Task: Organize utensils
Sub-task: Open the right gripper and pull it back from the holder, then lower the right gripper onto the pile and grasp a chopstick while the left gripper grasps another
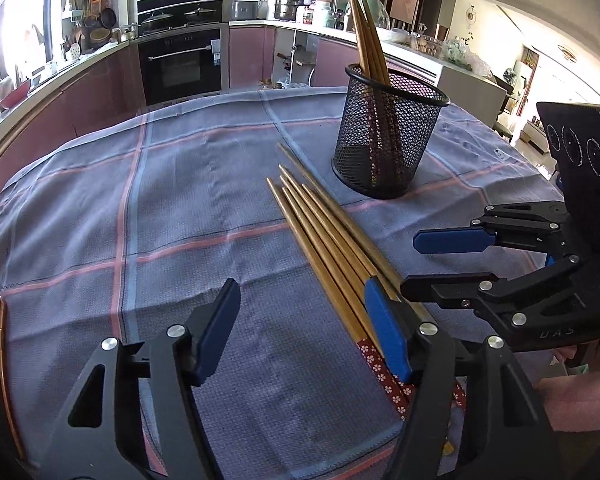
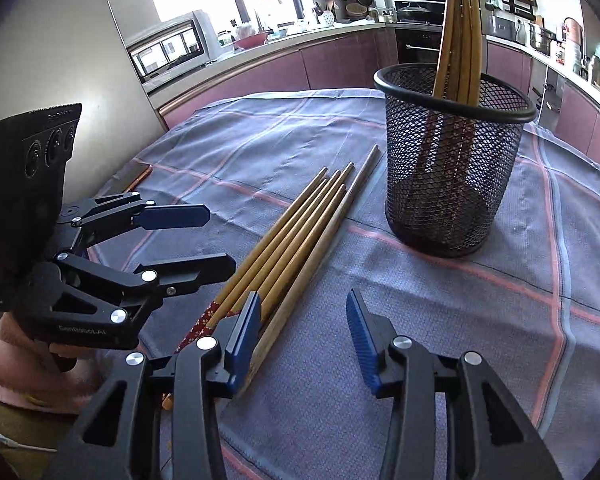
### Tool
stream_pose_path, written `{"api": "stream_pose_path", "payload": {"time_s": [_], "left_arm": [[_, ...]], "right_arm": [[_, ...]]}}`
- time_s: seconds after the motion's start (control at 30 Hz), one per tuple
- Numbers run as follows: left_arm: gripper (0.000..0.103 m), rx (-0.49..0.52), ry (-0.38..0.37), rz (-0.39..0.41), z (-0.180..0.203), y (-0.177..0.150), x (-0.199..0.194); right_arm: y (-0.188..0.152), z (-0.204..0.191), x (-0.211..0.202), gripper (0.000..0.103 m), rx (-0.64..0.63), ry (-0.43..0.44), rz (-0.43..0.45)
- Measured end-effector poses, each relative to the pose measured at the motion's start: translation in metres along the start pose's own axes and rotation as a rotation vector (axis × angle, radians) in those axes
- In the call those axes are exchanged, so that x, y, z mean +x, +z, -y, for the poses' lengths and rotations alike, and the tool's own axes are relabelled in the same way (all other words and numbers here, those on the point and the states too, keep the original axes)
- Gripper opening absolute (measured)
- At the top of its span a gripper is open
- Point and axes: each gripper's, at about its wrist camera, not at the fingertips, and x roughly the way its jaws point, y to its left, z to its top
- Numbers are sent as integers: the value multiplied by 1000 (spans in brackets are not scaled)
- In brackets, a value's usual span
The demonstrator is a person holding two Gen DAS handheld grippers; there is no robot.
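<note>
item: loose chopsticks (image 1: 332,240), wooden, a handful lying side by side on the checked cloth (image 1: 140,200) that covers the worktop, tips pointing toward the holder, patterned red handle ends toward the person. judged reason for the lay: bundled parallel, near the holder, so they can be lifted a few at a time and dropped in.

item: mesh holder (image 1: 388,128), black wire, upright on the cloth just beyond the loose bundle. several chopsticks (image 1: 366,32) stand in it already, leaning against the rim, handle end down. task judged partly done; the loose bundle remains.

item: left claw (image 1: 300,332), spread. its right blue pad sits over the handle end of the bundle, its left pad well off to the side over bare cloth; nothing pinched. whether the right pad touches the wood cannot be told. angled downward and forward, low over the cloth.

item: right claw (image 2: 304,336), spread, jaws apart with only cloth between them. its left pad lies just beside the outermost chopstick, the bundle outside the gap. nothing gripped. same downward slant, low over the worktop, flanking the bundle opposite the left claw.

item: person, a pink sleeve (image 2: 4,360) showing behind the left claw's handle.
</note>
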Motion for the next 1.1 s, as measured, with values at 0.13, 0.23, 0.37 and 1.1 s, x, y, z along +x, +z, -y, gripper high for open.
{"api": "stream_pose_path", "payload": {"time_s": [0.13, 0.23, 0.37, 1.1], "left_arm": [[58, -5, 1, -20, 0, -3, 5], [56, -8, 3, -32, -1, -4, 9], [56, -6, 4, -33, -1, -4, 10], [49, -19, 20, -42, -3, -4, 14]], "right_arm": [[0, -1, 6, 36, 7, -17, -5], [2, -1, 8, 33, 11, -30, -5], [2, -1, 8, 32, 2, -42, -7], [5, -4, 9, 32, -1, -88, -17]]}}
